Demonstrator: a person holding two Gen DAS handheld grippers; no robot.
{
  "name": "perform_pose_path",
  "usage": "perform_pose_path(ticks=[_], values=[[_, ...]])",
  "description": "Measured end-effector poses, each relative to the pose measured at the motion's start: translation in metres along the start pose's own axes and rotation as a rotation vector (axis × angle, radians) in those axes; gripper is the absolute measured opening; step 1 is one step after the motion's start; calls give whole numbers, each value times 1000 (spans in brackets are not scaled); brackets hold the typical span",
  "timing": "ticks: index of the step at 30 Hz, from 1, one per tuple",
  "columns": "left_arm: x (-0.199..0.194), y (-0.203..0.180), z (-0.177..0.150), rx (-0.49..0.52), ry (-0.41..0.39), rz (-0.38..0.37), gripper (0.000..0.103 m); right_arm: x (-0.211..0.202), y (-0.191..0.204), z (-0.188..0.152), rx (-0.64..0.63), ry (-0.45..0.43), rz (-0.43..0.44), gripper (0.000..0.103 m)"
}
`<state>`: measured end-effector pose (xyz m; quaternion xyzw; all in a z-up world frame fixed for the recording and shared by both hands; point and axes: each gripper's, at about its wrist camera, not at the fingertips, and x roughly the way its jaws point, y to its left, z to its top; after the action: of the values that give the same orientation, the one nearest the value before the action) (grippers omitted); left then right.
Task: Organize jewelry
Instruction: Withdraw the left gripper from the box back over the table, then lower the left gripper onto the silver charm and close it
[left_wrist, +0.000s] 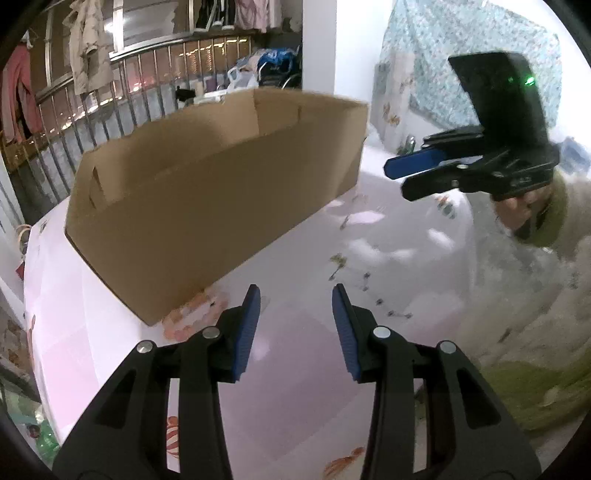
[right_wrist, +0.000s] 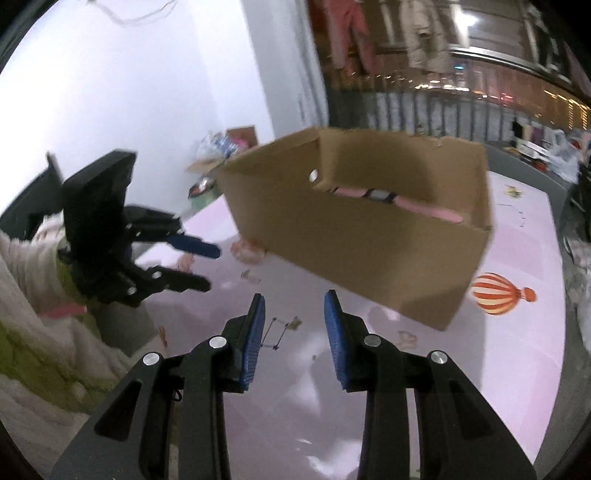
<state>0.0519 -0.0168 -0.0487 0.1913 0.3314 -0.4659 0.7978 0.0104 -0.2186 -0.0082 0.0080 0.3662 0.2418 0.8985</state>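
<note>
An open cardboard box (left_wrist: 207, 192) stands on a table with a pink cloth (left_wrist: 295, 424). Inside the box (right_wrist: 369, 236) lies a pink strap with a grey middle piece (right_wrist: 376, 195). A thin dark chain with a small pendant (right_wrist: 280, 330) lies on the cloth just ahead of my right gripper (right_wrist: 295, 295), whose jaws stand apart with nothing between them. The same small dark pieces (left_wrist: 384, 299) lie to the right of my left gripper (left_wrist: 296, 291), also open and empty. Each gripper shows in the other's view: the right (left_wrist: 394, 180), the left (right_wrist: 213, 269); both are above the cloth and blurred.
The cloth carries printed hot-air balloons (right_wrist: 498, 293). A hand (left_wrist: 524, 210) in a pale fleecy sleeve holds the right gripper. A metal railing (left_wrist: 110, 99) with hung clothes runs behind the table. Bags and clutter (right_wrist: 221, 147) lie by the white wall.
</note>
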Motion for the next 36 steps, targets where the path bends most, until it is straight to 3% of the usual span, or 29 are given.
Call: perform_pose_path(ticks=[6, 11, 21, 36], values=[[13, 13, -5, -24, 28, 36, 36, 23, 9, -1, -51, 63, 26, 27], [22, 22, -7, -54, 47, 35, 28, 33, 6, 0, -36, 73, 35, 24], [36, 27, -6, -74, 68, 22, 23, 37, 6, -1, -28, 85, 30, 21], [43, 16, 0, -15, 67, 45, 15, 43, 10, -3, -16, 88, 22, 20]])
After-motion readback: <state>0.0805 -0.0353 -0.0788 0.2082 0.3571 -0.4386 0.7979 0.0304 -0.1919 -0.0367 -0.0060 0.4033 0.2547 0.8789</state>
